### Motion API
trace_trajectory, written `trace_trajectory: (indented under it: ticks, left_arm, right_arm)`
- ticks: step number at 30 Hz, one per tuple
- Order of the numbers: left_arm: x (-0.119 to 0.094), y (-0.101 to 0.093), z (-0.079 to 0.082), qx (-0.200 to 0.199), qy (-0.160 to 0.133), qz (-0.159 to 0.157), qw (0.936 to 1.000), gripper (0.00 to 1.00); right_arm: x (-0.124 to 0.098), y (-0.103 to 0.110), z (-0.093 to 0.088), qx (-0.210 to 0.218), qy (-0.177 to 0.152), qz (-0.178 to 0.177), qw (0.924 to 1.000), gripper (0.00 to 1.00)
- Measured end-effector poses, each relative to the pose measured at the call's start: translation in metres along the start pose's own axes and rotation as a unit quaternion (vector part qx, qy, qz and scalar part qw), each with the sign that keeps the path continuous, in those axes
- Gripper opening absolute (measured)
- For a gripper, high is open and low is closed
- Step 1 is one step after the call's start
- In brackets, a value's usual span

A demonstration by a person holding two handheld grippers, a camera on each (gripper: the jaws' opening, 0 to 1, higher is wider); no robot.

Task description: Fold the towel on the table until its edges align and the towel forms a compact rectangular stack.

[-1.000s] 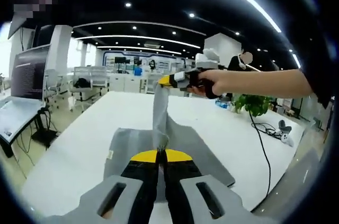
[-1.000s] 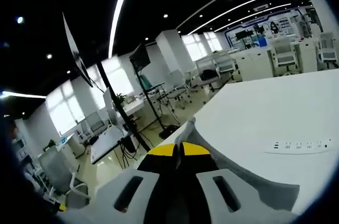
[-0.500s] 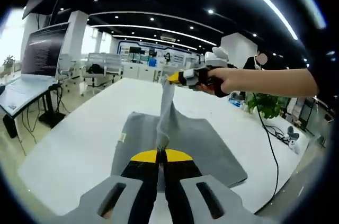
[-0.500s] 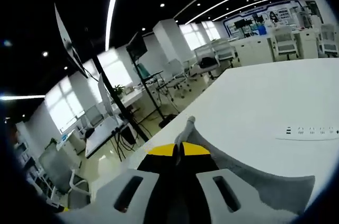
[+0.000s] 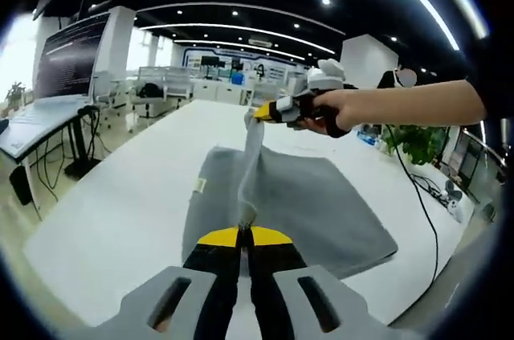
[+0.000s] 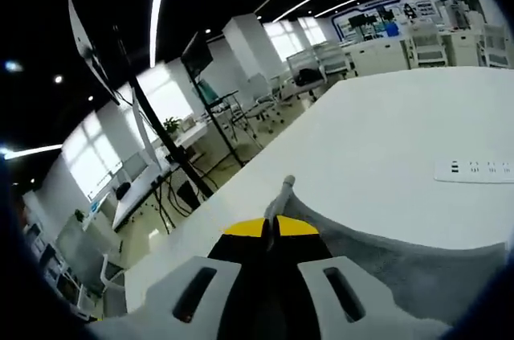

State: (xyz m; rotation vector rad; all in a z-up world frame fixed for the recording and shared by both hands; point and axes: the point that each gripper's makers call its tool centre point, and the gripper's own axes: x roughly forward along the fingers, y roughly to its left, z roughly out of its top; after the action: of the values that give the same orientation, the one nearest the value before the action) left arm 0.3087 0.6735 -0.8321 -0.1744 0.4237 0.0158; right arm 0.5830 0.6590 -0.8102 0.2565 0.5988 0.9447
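A grey towel (image 5: 313, 203) lies spread on the white table (image 5: 112, 203), with one edge lifted taut between the two grippers. My left gripper (image 5: 245, 231) is shut on the near end of that lifted edge. In the left gripper view the right gripper (image 5: 259, 111), held by a person's hand, pinches the far end above the table. In the right gripper view my right gripper (image 6: 271, 227) is shut on a towel corner (image 6: 283, 195), and grey cloth (image 6: 418, 268) hangs down to the right of it.
A white power strip (image 6: 474, 168) lies on the table. A black cable (image 5: 426, 211) runs over the right side of the table near a green plant (image 5: 414, 143). A monitor on a stand (image 5: 68, 59) and office chairs stand off to the left.
Both grippers have carried the lifted towel edge forward over the cloth. The views have tilted lower towards the table, and the towel lies broader beneath.
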Motion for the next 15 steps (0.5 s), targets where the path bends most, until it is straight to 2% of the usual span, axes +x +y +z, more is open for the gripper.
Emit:
trace_trajectory:
  ticks: [1, 3, 7, 10, 12, 13, 15]
  left_arm:
    - [0.002, 0.003, -0.003, -0.003, 0.005, 0.004, 1.0, 0.03]
    - [0.006, 0.01, -0.011, -0.004, 0.01, 0.007, 0.9999, 0.03]
    - [0.01, 0.018, -0.017, -0.009, 0.015, 0.013, 0.9998, 0.03]
    - [0.012, 0.021, -0.019, -0.009, 0.021, 0.018, 0.9996, 0.03]
    - [0.012, 0.022, -0.023, -0.015, 0.035, 0.022, 0.9991, 0.04]
    - [0.012, 0.024, -0.028, -0.014, 0.05, 0.027, 0.9983, 0.04]
    - [0.012, 0.026, -0.029, -0.012, 0.05, 0.027, 0.9983, 0.04]
  right_arm:
    - [0.003, 0.001, -0.003, 0.003, 0.004, -0.001, 1.0, 0.01]
    - [0.008, 0.002, -0.007, -0.018, 0.005, -0.002, 0.9998, 0.01]
    - [0.02, -0.004, -0.015, 0.002, 0.009, -0.01, 0.9999, 0.01]
    - [0.029, -0.002, -0.02, 0.0, 0.01, -0.012, 0.9999, 0.01]
    - [0.034, -0.002, -0.022, 0.017, 0.009, -0.017, 0.9997, 0.01]
    - [0.038, -0.001, -0.024, 0.019, 0.007, -0.018, 0.9996, 0.01]
    - [0.043, 0.001, -0.027, 0.022, 0.009, -0.024, 0.9994, 0.01]
